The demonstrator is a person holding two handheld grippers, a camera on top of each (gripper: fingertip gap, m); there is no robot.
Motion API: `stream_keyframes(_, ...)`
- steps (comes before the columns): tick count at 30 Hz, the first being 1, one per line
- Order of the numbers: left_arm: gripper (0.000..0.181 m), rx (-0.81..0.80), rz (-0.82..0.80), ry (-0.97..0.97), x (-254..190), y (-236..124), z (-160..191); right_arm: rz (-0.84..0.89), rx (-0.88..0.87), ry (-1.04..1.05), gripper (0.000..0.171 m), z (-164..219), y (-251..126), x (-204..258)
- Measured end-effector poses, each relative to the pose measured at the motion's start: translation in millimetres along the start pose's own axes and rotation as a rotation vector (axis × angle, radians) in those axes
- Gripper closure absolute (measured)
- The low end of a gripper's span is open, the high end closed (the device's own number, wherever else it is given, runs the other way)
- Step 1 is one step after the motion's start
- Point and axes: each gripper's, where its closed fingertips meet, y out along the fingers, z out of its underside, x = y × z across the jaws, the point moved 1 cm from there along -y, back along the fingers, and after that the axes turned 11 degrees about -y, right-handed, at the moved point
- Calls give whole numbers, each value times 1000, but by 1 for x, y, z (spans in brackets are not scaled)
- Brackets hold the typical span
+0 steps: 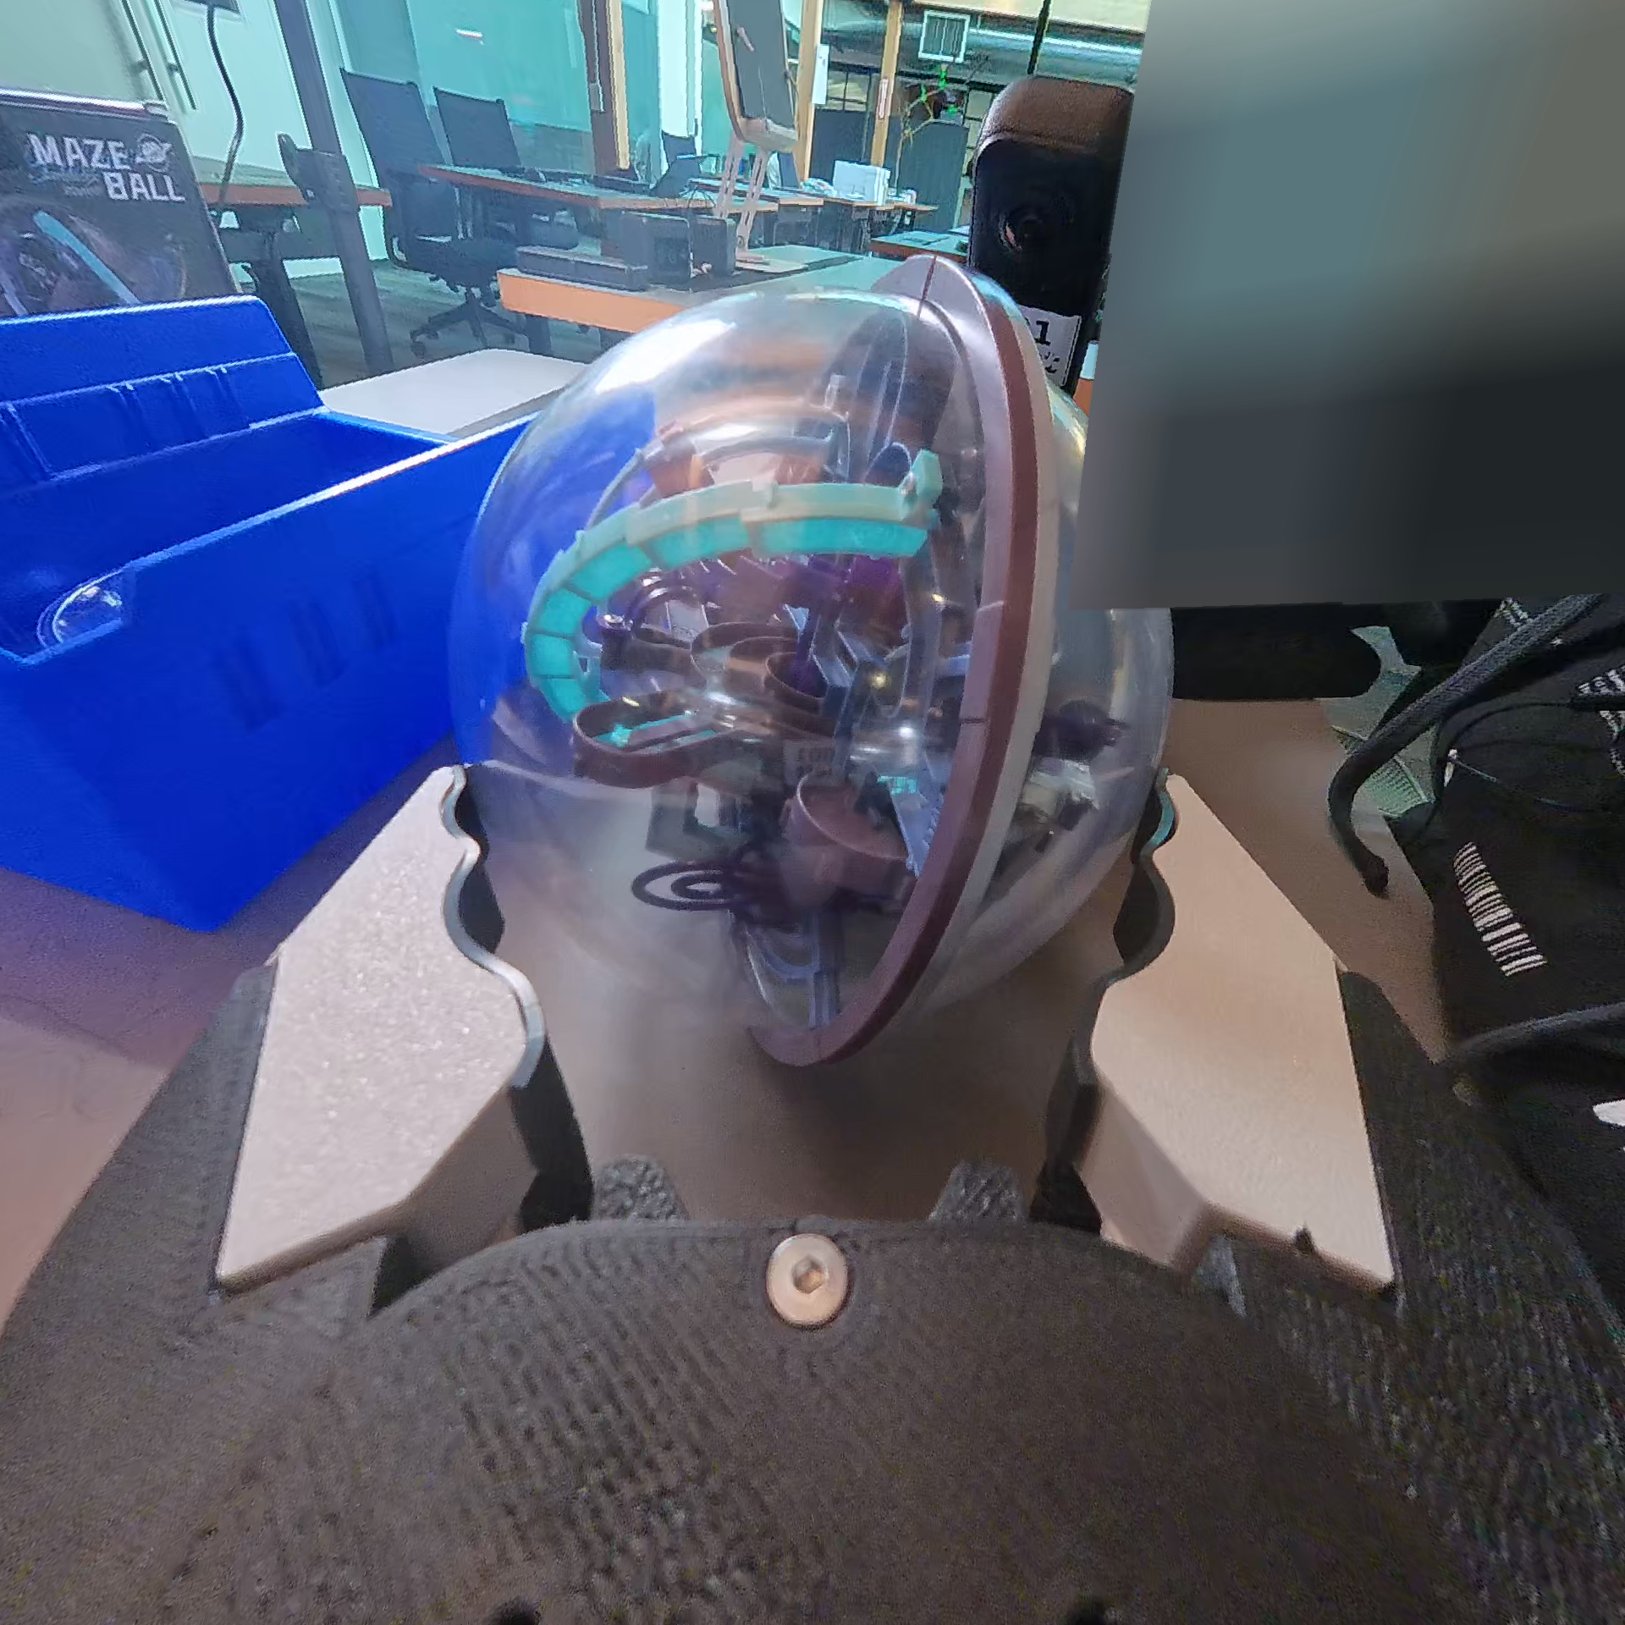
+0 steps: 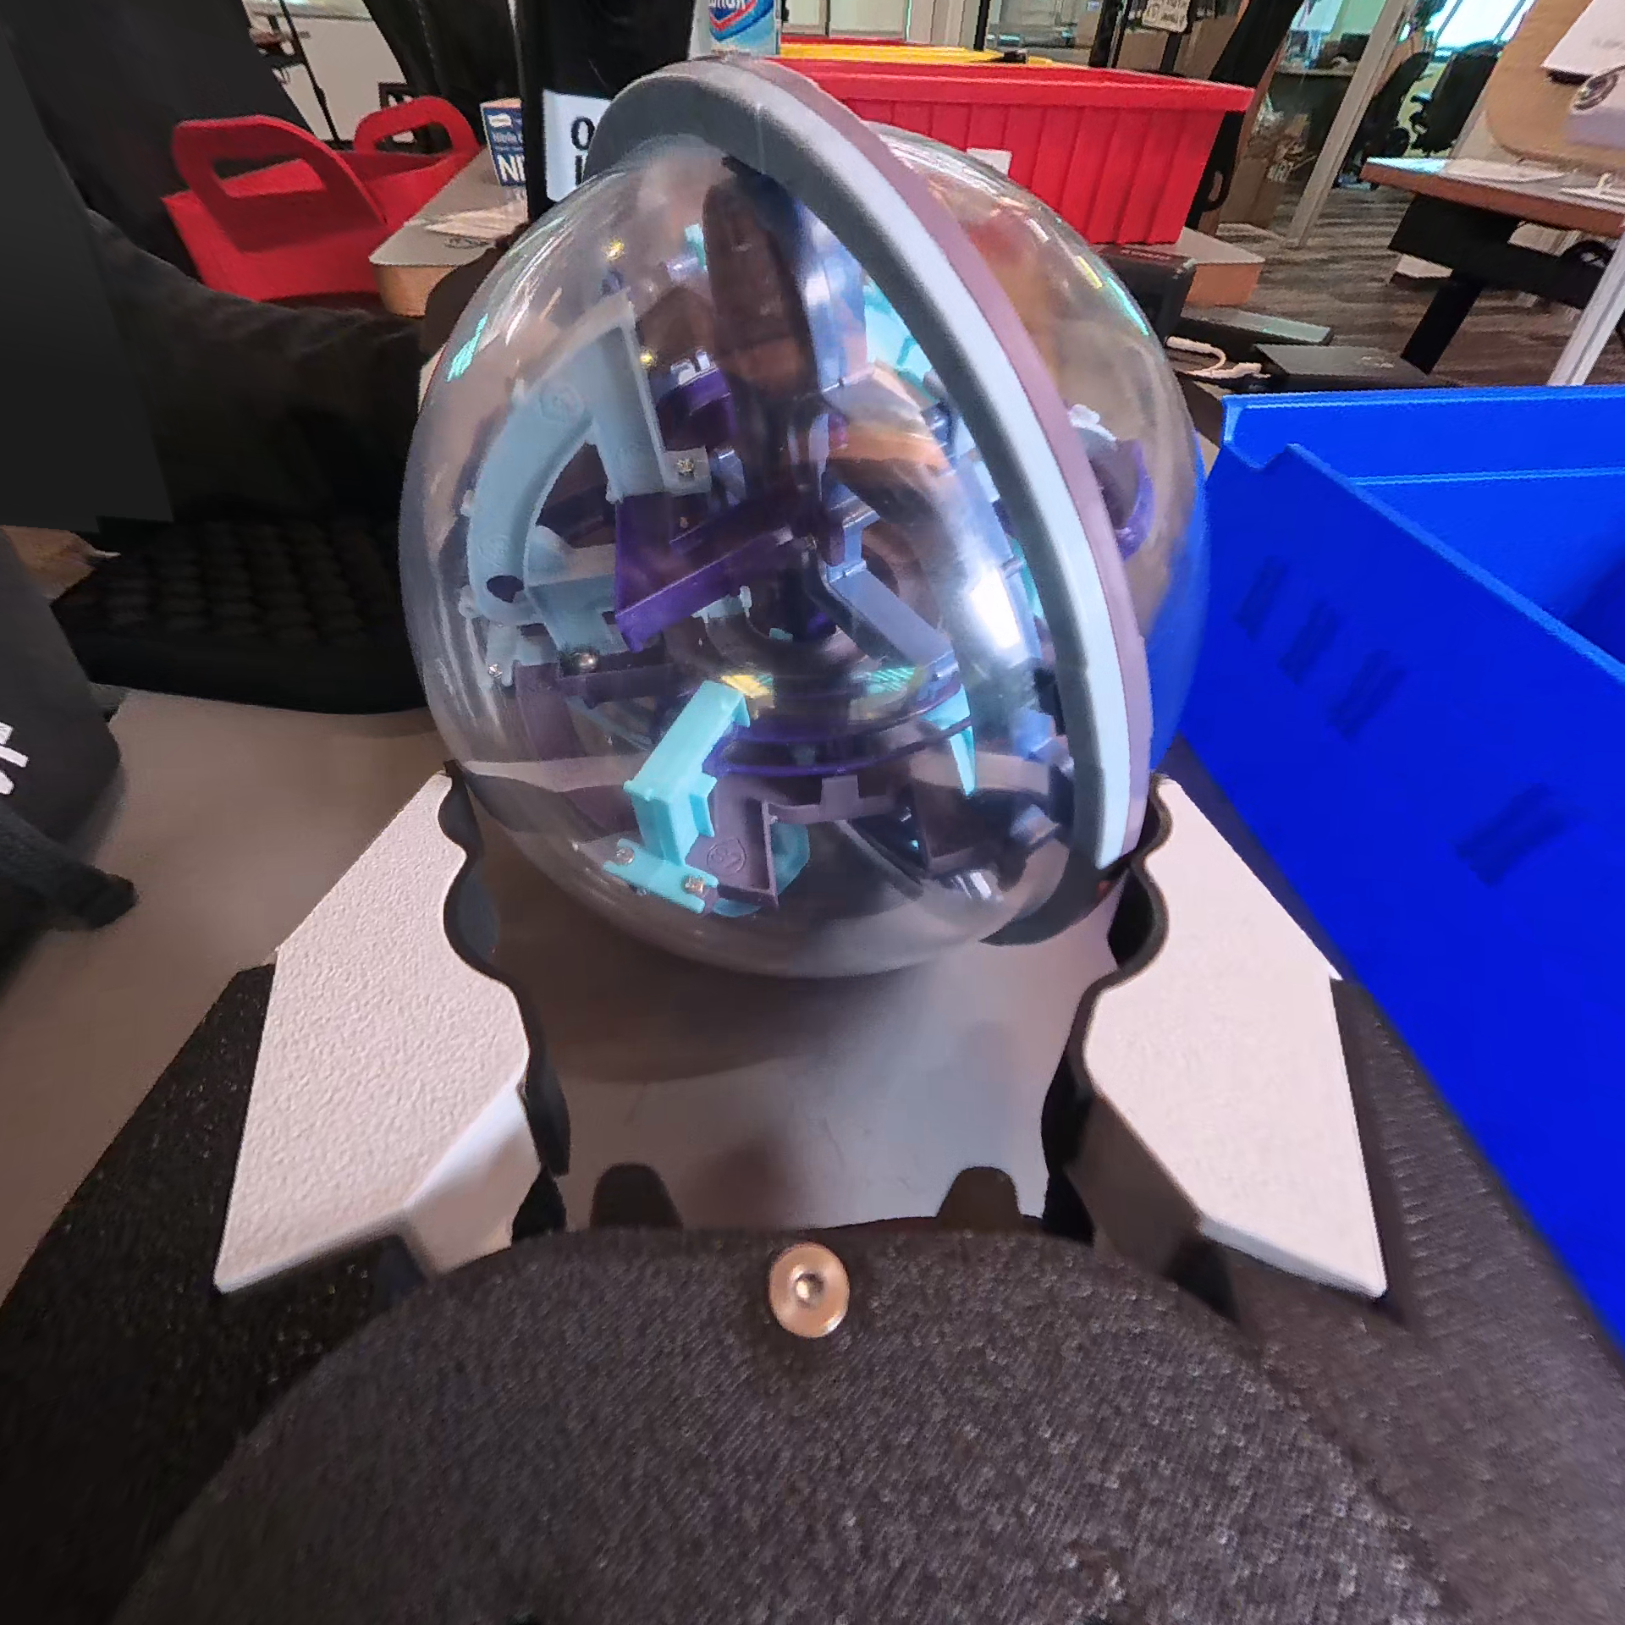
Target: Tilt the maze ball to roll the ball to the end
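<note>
Both grippers spread wide, left gripper [image 1: 809, 791] and right gripper [image 2: 800, 818] clamping the maze ball [image 1: 791, 651] from opposite sides just above the table [image 1: 105, 1038], beside the blue bin [image 1: 220, 615], likely so joint wrist rolls steer the small steel ball [image 2: 582, 658].

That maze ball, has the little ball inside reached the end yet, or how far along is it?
Done: both grippers, left and right, clamp the maze ball from opposite sides, its seam ring tilted. In hand: a small steel ball sits on a dark track partway through. Left: tilting it onward; I cannot tell where the end is.
</note>
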Motion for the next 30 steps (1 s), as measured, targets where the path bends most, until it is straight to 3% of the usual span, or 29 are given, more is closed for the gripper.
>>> stream_keyframes(1, 39, -1, 2, -4, 0, 0, 0, 0, 0, 3, 30, 0, 0, 0)
stream_keyframes(16, 39, 30, 49, -219, 2, 1, 2, -30, -52, 174, 29, -10, -2, -3)
stream_keyframes(30, 39, 11, 43, -261, 6, 2, -2, -45, -66, 240, 30, -8, -1, -6)
